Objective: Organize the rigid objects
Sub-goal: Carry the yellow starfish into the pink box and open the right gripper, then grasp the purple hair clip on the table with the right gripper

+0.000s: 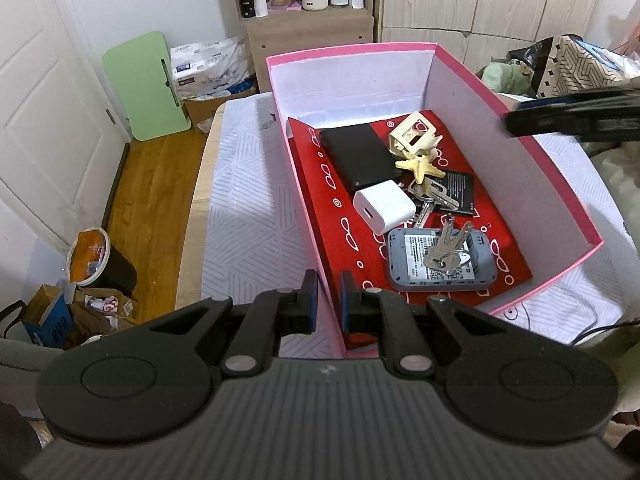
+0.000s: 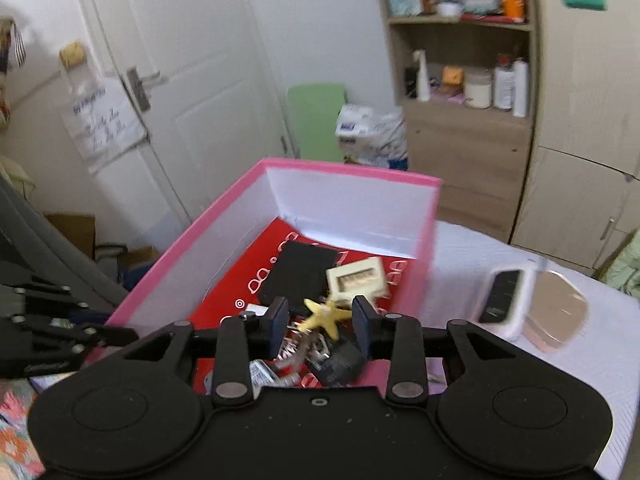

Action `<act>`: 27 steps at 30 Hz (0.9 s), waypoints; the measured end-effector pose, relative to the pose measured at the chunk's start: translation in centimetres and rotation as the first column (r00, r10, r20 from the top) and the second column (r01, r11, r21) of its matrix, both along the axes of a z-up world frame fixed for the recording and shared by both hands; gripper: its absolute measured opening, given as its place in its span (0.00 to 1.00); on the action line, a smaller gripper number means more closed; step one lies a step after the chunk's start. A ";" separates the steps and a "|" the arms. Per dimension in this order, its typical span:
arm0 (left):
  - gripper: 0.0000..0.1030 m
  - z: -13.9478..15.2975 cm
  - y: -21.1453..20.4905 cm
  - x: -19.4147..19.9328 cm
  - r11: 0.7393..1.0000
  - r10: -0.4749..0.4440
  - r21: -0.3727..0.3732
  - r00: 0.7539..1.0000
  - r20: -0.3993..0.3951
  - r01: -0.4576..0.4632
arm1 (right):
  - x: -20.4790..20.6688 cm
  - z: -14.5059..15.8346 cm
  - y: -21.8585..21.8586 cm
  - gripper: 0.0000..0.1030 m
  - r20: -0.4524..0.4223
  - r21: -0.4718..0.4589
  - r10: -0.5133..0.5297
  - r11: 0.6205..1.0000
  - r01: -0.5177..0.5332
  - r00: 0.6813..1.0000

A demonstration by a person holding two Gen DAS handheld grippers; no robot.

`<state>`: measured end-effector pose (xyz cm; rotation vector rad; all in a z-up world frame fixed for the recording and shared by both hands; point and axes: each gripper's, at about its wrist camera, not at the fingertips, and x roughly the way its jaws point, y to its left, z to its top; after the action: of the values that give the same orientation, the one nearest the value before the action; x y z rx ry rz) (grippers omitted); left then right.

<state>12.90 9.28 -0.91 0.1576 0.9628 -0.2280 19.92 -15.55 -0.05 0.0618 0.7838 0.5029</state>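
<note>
Left claw clamped on the near wall of the pink box. Right claw part open, empty, above the yellow starfish inside.

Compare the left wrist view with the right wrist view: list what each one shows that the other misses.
Only the left wrist view: the left gripper clamped on the pink box's near wall, the white charger, the grey router with keys on it.
Only the right wrist view: the open right gripper, a mirror outside the box.
Both: the pink box, yellow starfish, black case.
</note>
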 end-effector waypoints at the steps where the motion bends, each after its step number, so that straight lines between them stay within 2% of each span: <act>1: 0.10 0.0 0.0 -0.1 1.000 0.002 -0.002 1.000 0.002 -0.002 | -0.5 0.3 -0.8 0.39 0.015 0.012 -0.019 1.000 0.019 1.000; 4: 0.10 0.0 -0.1 -0.1 1.000 0.008 0.001 1.000 0.006 -0.008 | -2.5 0.8 -3.9 0.39 0.069 0.045 -0.096 0.995 0.093 0.993; 9: 0.10 0.0 0.1 -0.2 1.000 0.026 -0.015 1.000 0.015 -0.026 | -3.6 -0.5 -6.7 0.39 0.081 0.041 -0.127 0.991 0.124 0.989; 13: 0.10 0.0 0.0 -0.4 0.999 0.036 -0.019 0.999 0.023 -0.036 | -4.1 -3.1 -6.7 0.40 0.116 -0.016 -0.059 0.998 0.061 0.991; 18: 0.10 -0.2 0.0 -0.6 0.999 0.048 -0.022 0.998 0.038 -0.047 | -2.8 -7.3 -5.6 0.54 0.125 -0.125 0.002 0.992 0.013 0.992; 20: 0.10 -0.2 0.0 -0.8 0.998 0.051 -0.022 0.998 0.048 -0.050 | -1.9 -8.8 -5.1 0.54 0.136 -0.156 0.008 0.988 0.013 0.991; 24: 0.10 -0.2 0.1 -1.0 0.997 0.063 -0.036 0.997 0.047 -0.062 | -0.1 -10.6 -4.8 0.60 0.153 -0.150 0.020 0.989 0.003 0.988; 27: 0.10 -0.2 0.0 -1.1 0.997 0.067 -0.033 0.997 0.049 -0.065 | 1.3 -11.4 -4.6 0.62 0.121 -0.139 0.041 0.990 -0.024 0.992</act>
<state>11.79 9.30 -1.14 0.1016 0.9131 -0.1776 21.19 -20.16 -11.46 -0.1093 0.6969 0.4776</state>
